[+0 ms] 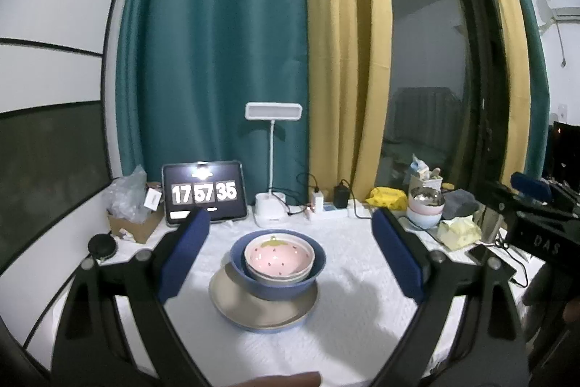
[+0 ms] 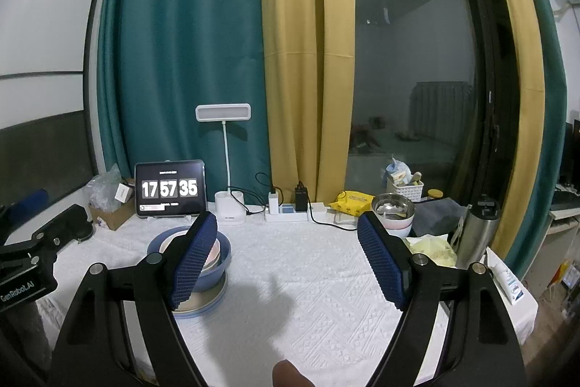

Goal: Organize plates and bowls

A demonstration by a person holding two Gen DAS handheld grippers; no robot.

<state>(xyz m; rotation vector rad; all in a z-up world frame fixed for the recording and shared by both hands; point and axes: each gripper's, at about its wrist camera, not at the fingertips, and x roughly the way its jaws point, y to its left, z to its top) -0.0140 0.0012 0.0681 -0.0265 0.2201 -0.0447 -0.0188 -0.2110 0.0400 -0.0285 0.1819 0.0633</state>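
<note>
Fingertip skin (image 1: 286, 378) pokes in at the bottom of my left view, closest of all. Just past it, my left hand-held gripper (image 1: 290, 242) has its two blue pads (image 1: 185, 252) wide apart with nothing held. Between them, out on the white desk (image 1: 362, 278), sits the stack: a tan plate (image 1: 232, 303) at the bottom, a blue bowl (image 1: 315, 263) on it, and a pink bowl (image 1: 277, 254) with a strawberry picture inside that. The pads do not touch the stack.

At the back, going left to right, I see a box (image 1: 127, 227) with a plastic bag, a tablet clock (image 1: 204, 193), a white lamp (image 1: 272, 151), a power strip (image 1: 326, 205), a yellow pack (image 1: 386, 198), and more bowls (image 1: 426, 209) piled up.

My right hand-held gripper (image 2: 288, 249) is also spread wide and holds nothing. From there, the stack sits to the left, partly hidden behind the left pad (image 2: 195, 260). A steel bottle (image 2: 478, 231) stands at the right edge of the desk, with a white tube (image 2: 507, 281) beside it.
</note>
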